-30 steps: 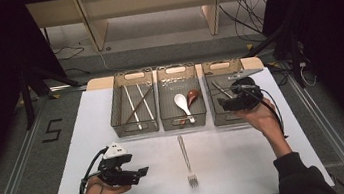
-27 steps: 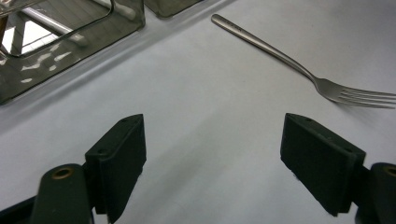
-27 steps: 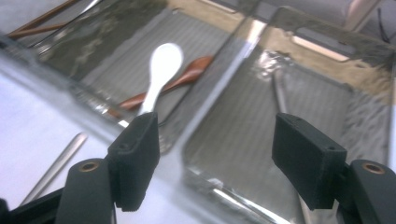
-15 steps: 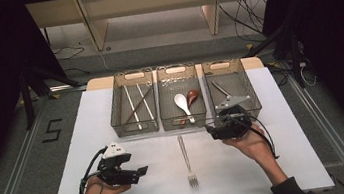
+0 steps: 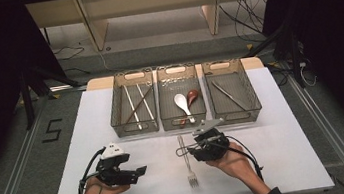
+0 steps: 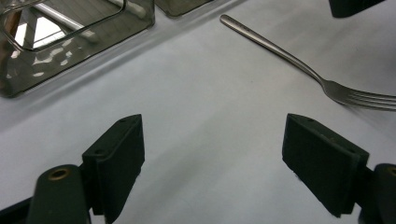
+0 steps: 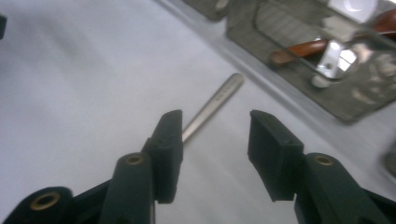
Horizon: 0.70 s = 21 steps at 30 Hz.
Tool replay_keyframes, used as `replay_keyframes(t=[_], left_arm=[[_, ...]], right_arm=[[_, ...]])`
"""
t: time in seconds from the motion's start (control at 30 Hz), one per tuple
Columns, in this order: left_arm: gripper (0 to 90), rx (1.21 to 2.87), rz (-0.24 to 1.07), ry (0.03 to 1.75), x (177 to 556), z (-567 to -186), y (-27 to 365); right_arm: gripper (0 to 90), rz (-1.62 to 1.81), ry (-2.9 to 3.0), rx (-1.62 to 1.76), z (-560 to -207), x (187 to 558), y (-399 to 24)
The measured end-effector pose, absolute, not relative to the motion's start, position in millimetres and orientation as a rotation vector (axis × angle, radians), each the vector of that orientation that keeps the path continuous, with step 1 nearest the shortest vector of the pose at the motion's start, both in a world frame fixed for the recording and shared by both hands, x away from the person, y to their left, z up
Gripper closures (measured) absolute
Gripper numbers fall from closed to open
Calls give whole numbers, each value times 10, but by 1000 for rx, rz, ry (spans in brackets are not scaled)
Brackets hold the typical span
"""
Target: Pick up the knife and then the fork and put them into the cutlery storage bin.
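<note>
Nearest me, the left gripper (image 5: 142, 171) rests wide open on the white table (image 5: 285, 132), the right gripper (image 5: 181, 151), jaws just narrowing with nothing pinched, hangs over the fork (image 5: 187, 159) handle, below 3 trays (image 5: 180, 98).

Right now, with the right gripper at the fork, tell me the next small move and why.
Probably shift the right gripper sideways until the fork handle sits between its jaws, then lower and close. Its jaws have just been closing, yet they still stand apart with nothing between them, and the handle passes behind one jaw. The fork lies flat on the table.
</note>
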<state>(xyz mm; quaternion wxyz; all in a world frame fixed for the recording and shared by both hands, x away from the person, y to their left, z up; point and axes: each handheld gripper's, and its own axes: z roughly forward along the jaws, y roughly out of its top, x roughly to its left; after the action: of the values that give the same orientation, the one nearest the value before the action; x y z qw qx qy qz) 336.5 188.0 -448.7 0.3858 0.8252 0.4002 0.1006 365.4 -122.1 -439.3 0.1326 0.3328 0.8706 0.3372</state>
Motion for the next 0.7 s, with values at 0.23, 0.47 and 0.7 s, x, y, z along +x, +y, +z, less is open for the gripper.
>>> replay_keyframes(t=[0.23,0.47,0.7], left_arm=[[206,2102,262,1021,3366,-4488,1901],[206,2105,257,1025,3367,-4495,1898],[206,2108,250,1030,3369,-4503,1898]], right_arm=[[781,989,2622,910,-4526,3604,-1094],[900,965,2678,867,-4626,3564,-1010],[900,918,2725,806,-4732,3561,-933]])
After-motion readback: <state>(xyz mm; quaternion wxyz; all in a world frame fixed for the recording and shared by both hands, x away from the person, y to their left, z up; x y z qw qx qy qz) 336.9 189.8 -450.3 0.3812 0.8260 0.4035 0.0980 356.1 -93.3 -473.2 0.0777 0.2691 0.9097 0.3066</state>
